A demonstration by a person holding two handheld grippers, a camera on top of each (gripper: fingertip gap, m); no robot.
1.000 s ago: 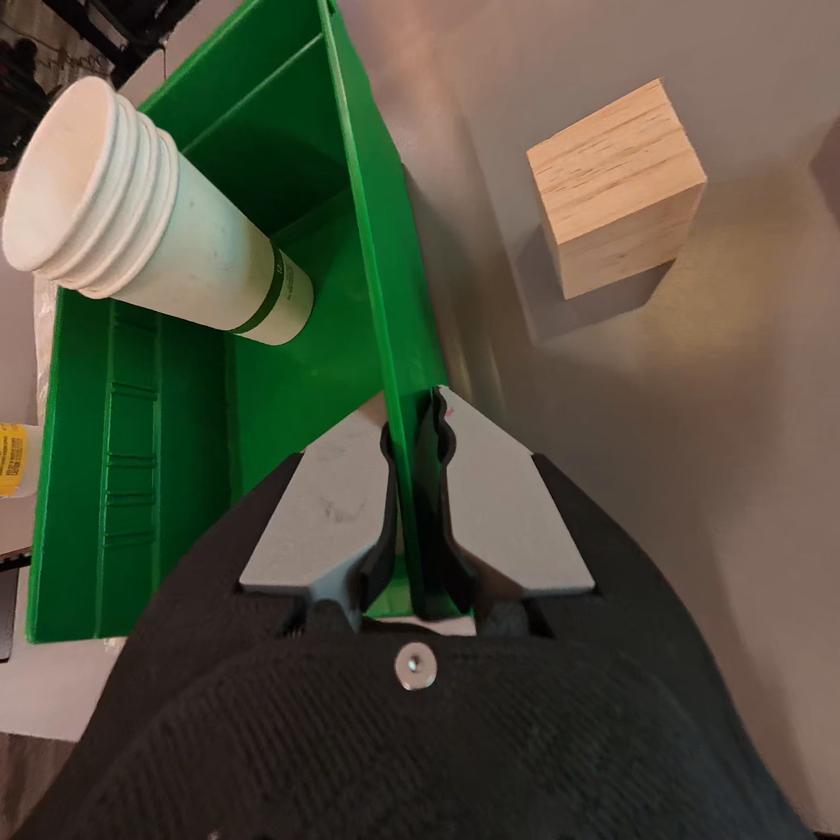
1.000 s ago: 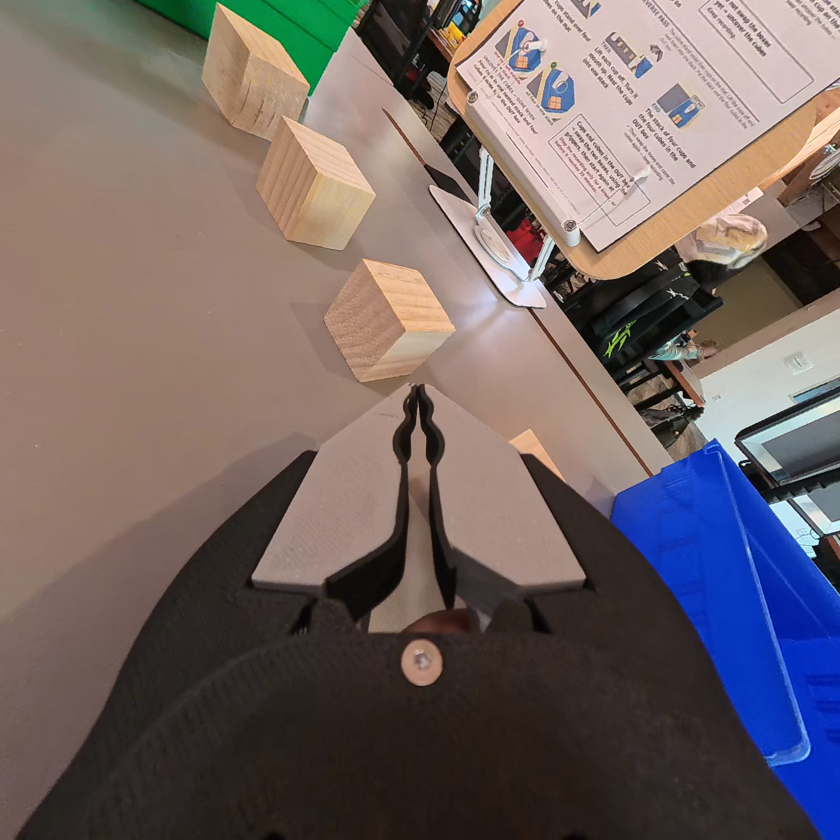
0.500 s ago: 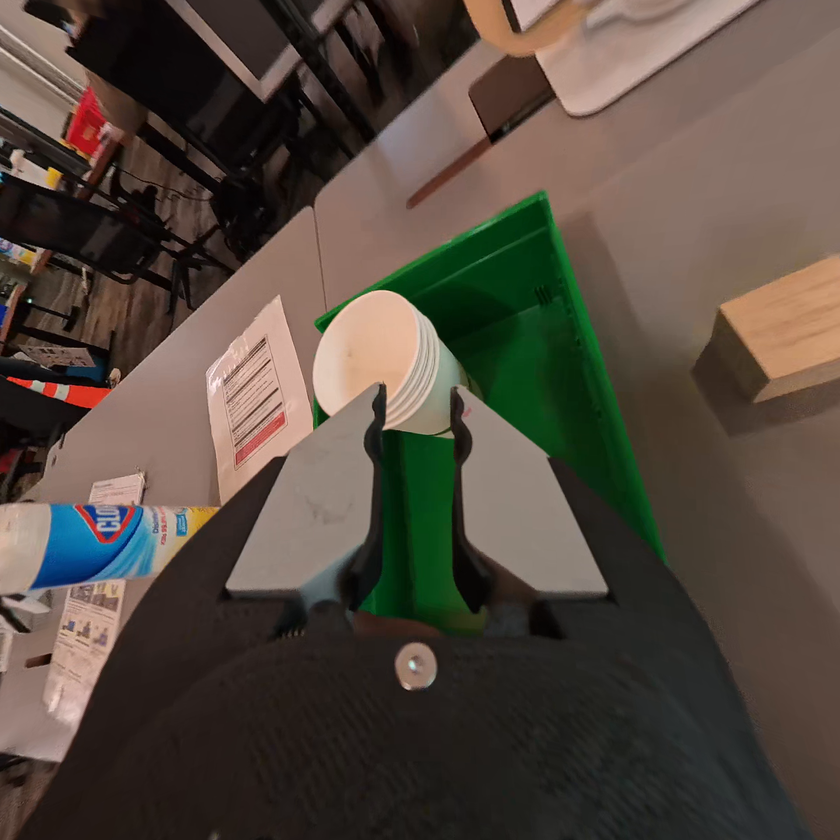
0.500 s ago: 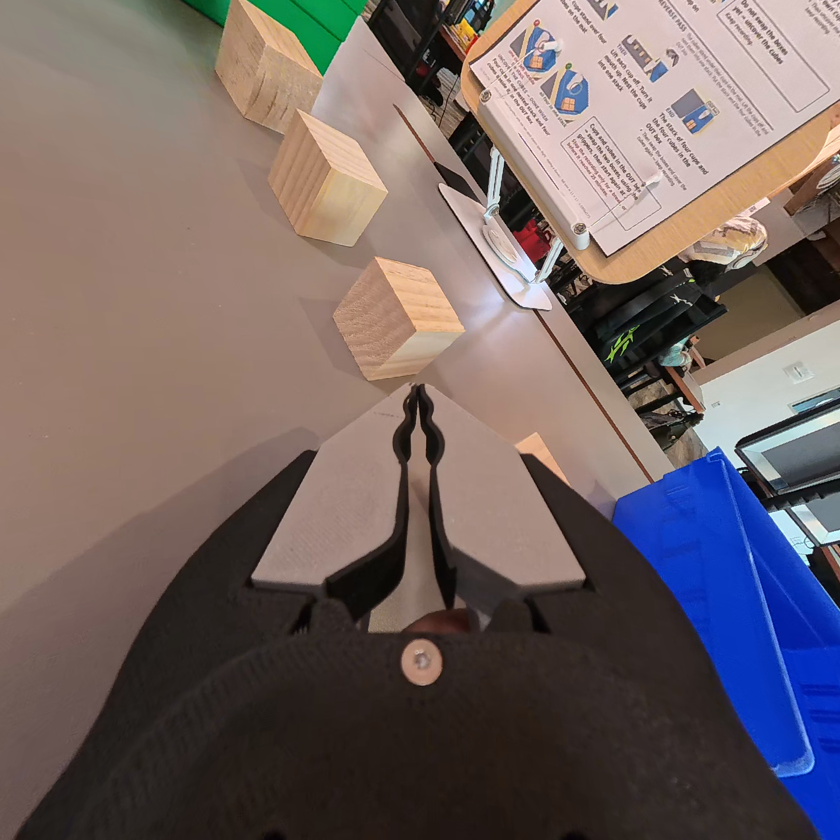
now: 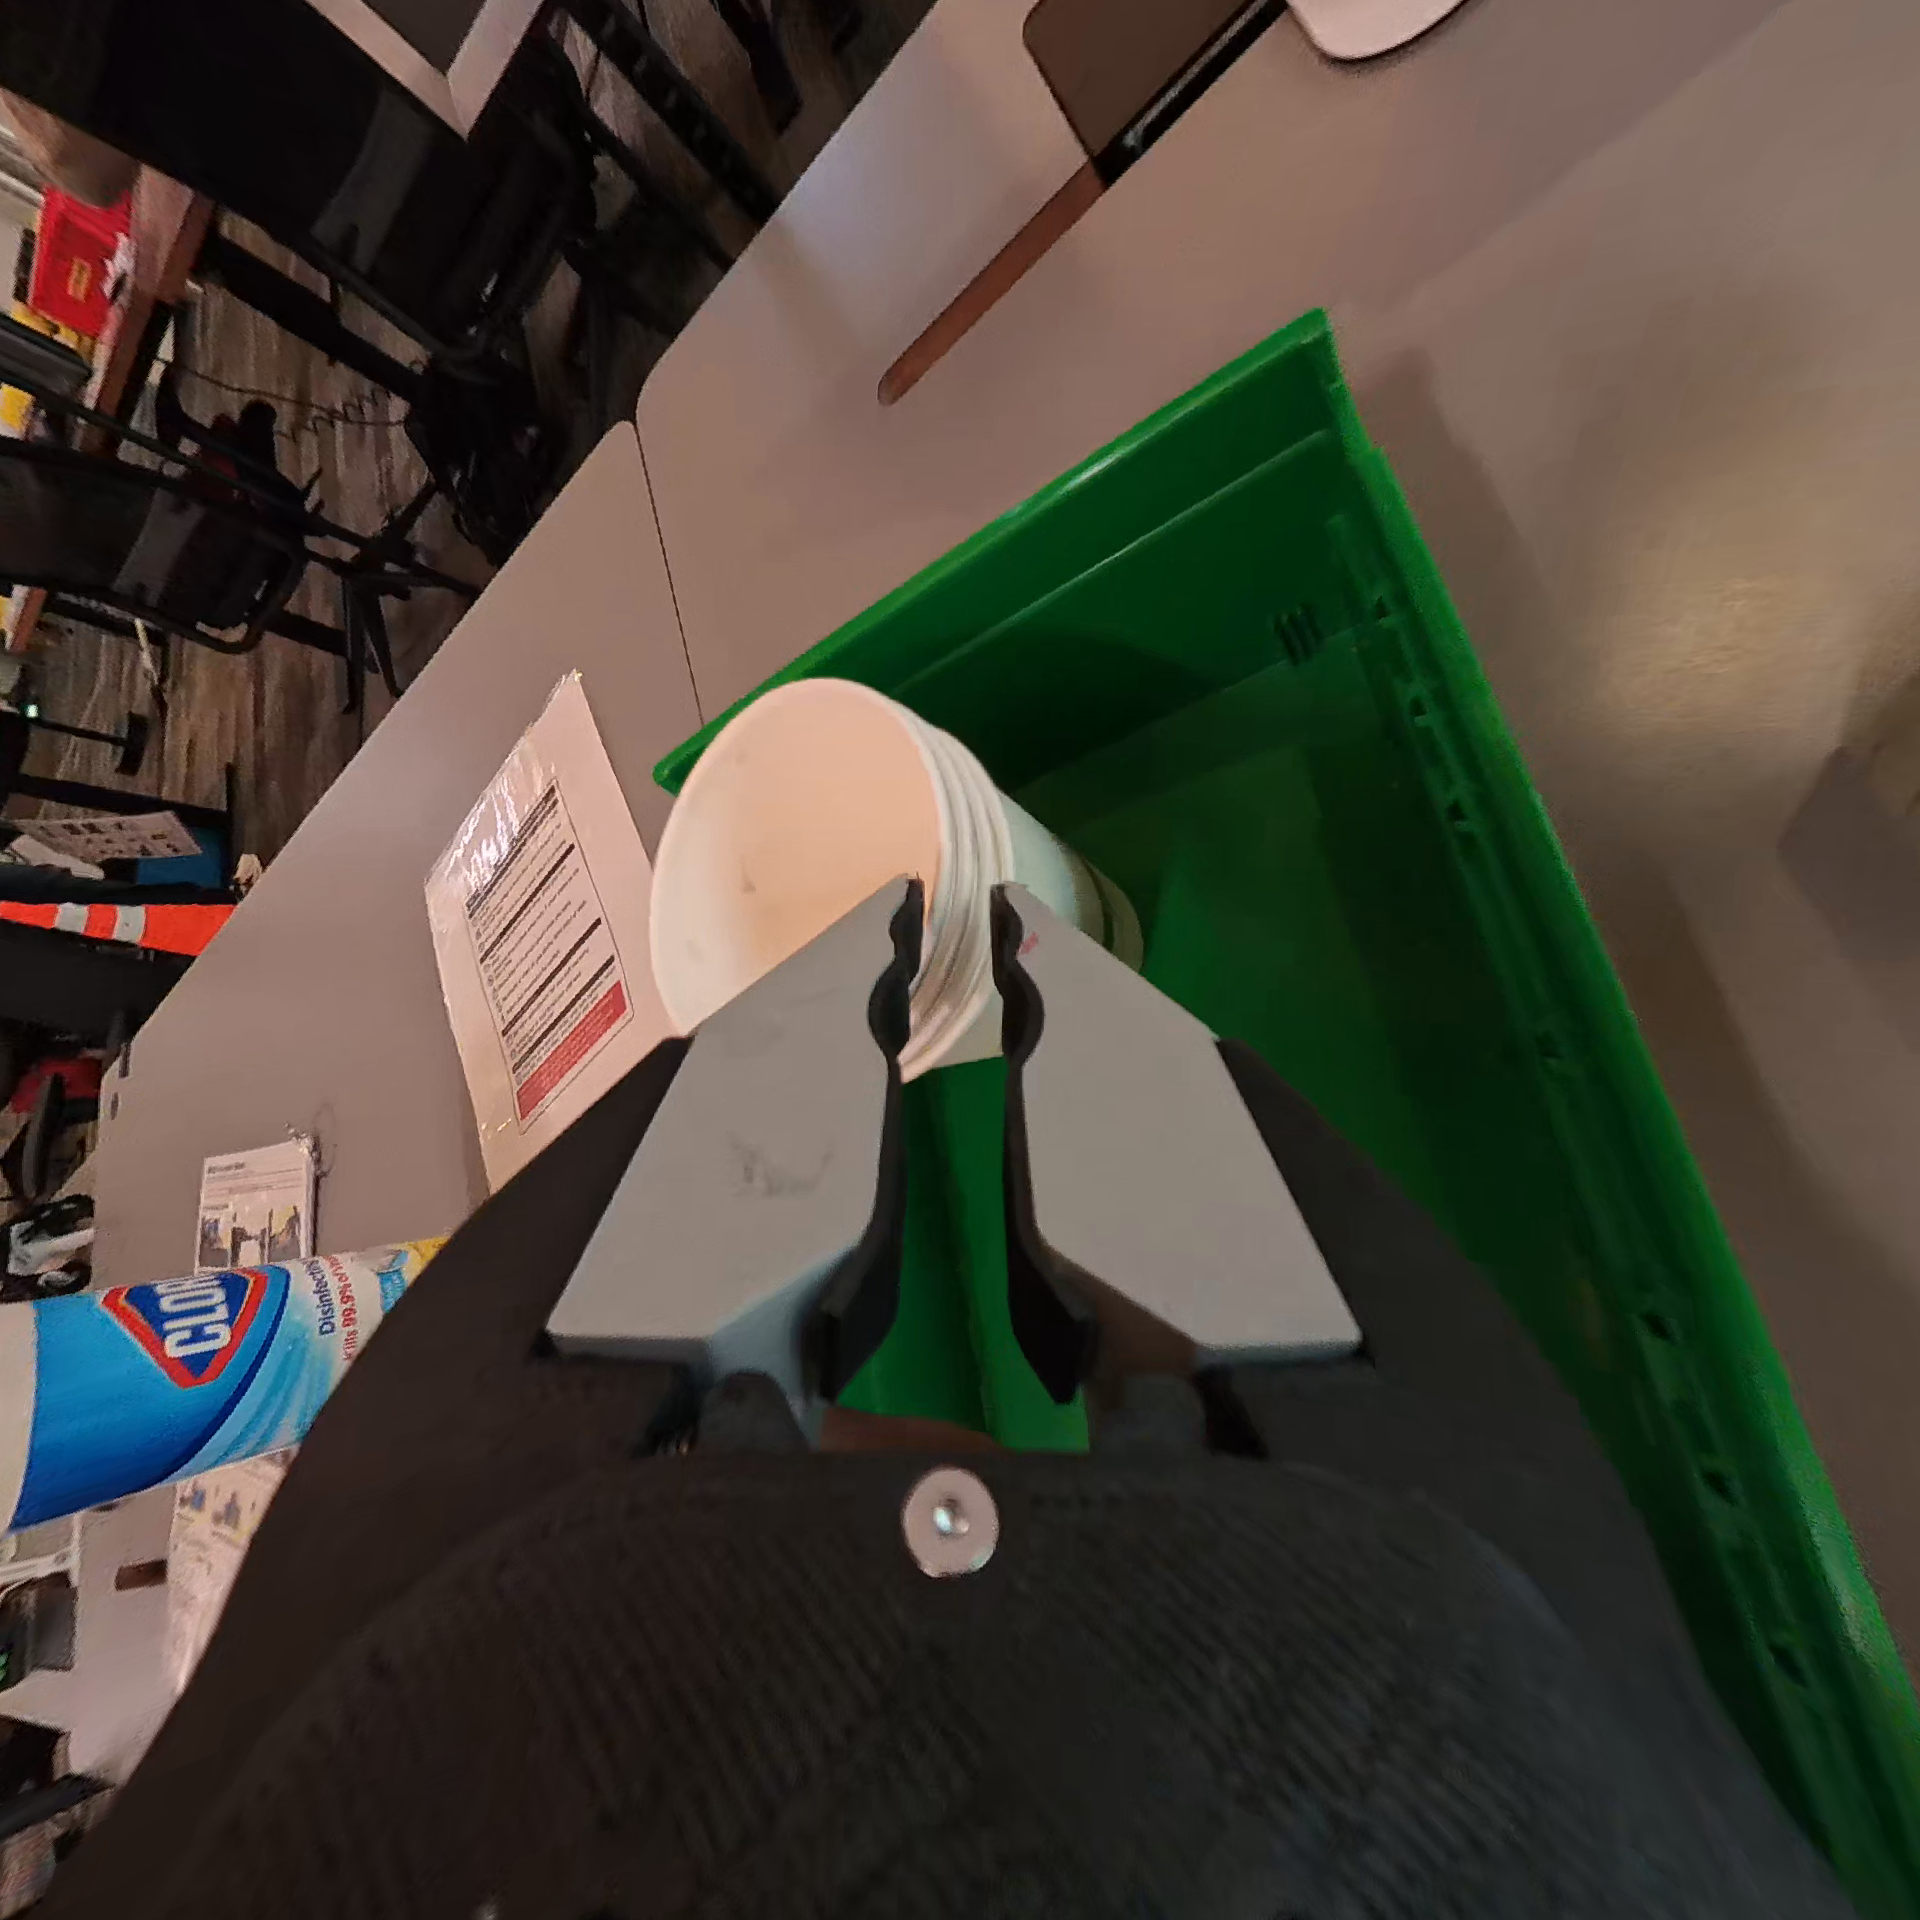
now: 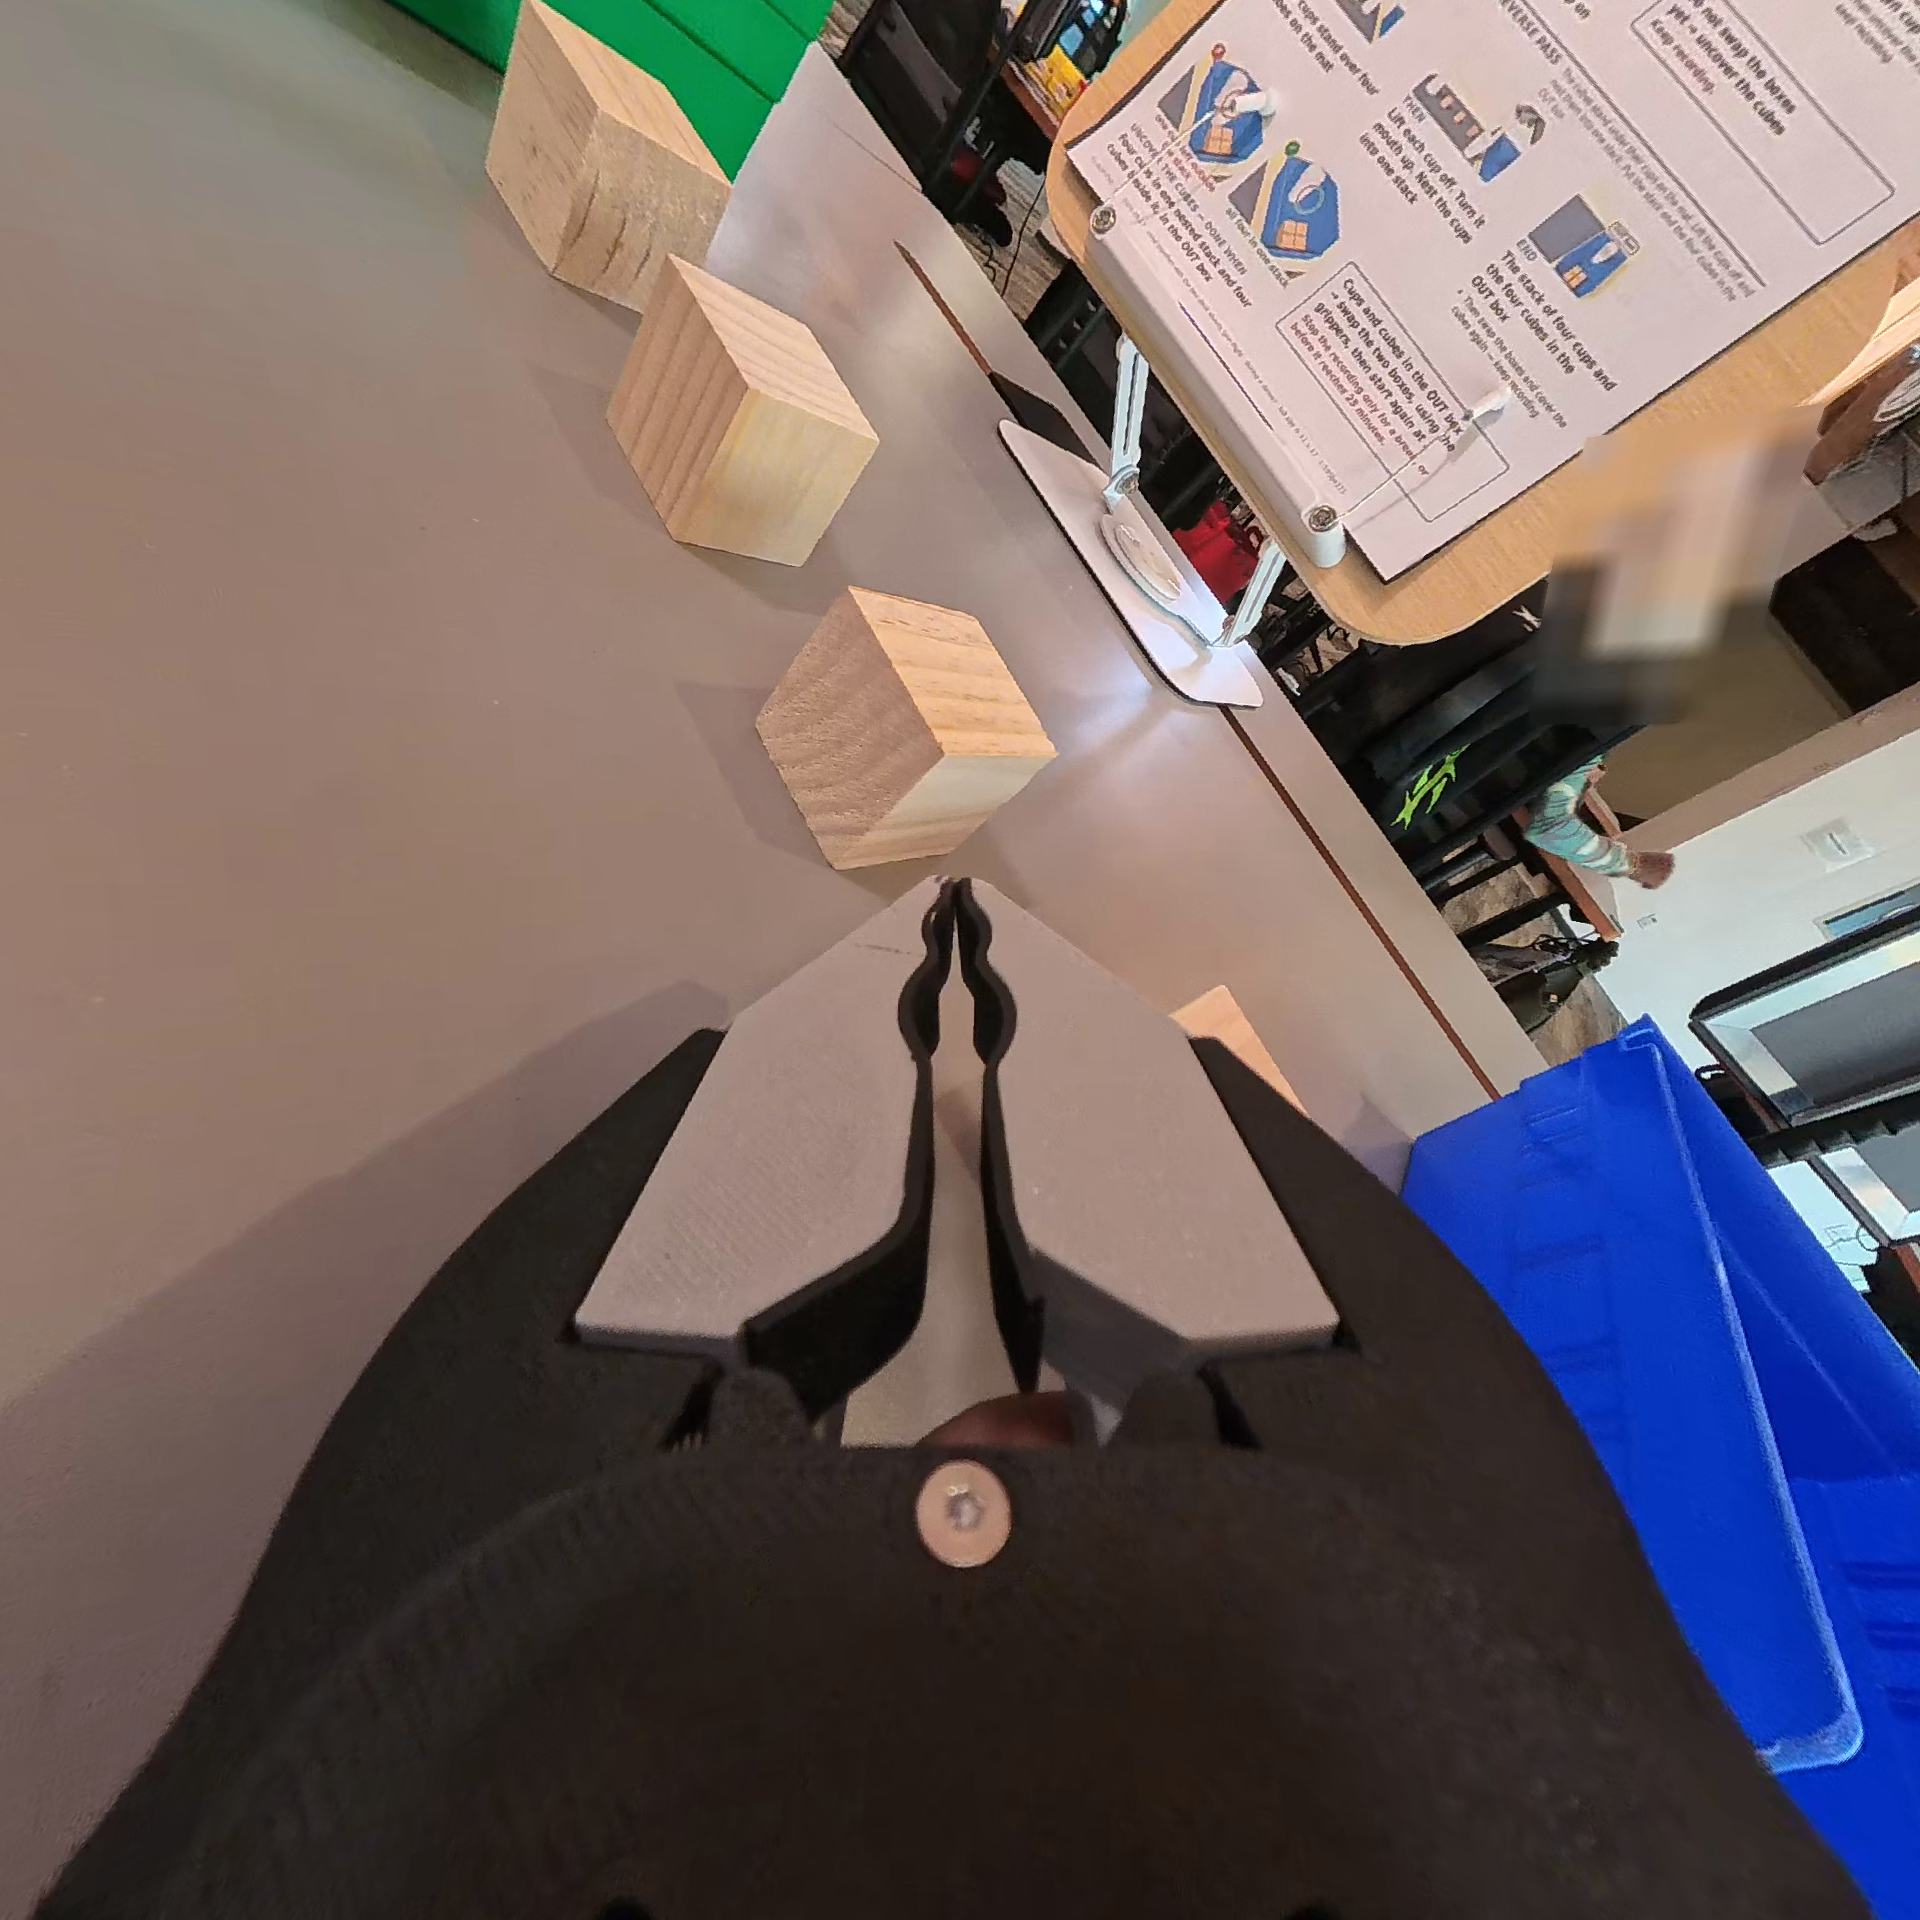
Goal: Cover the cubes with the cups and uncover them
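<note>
A stack of white paper cups (image 5: 800,831) lies on its side in the green bin (image 5: 1455,935), mouth toward me. My left gripper (image 5: 954,914) is shut on the stacked rims at the mouth's lower right edge, one pad on each side. My right gripper (image 6: 954,904) is shut with nothing between its pads and hovers over the grey table. Three wooden cubes stand in a row beyond it: near (image 6: 894,727), middle (image 6: 738,426), far (image 6: 592,156). A fourth cube (image 6: 1231,1029) peeks out behind the right finger.
A blue bin (image 6: 1662,1351) stands at the right of the right wrist view, and the green bin (image 6: 707,52) shows past the far cube. An instruction board (image 6: 1455,260) on a white stand rises behind the cubes. A wipes canister (image 5: 187,1371) and a laminated sheet (image 5: 540,914) lie left of the green bin.
My left gripper let go of the green bin's wall, opened, swung over to the cup stack and closed on its rims. My right gripper stayed shut and barely moved.
</note>
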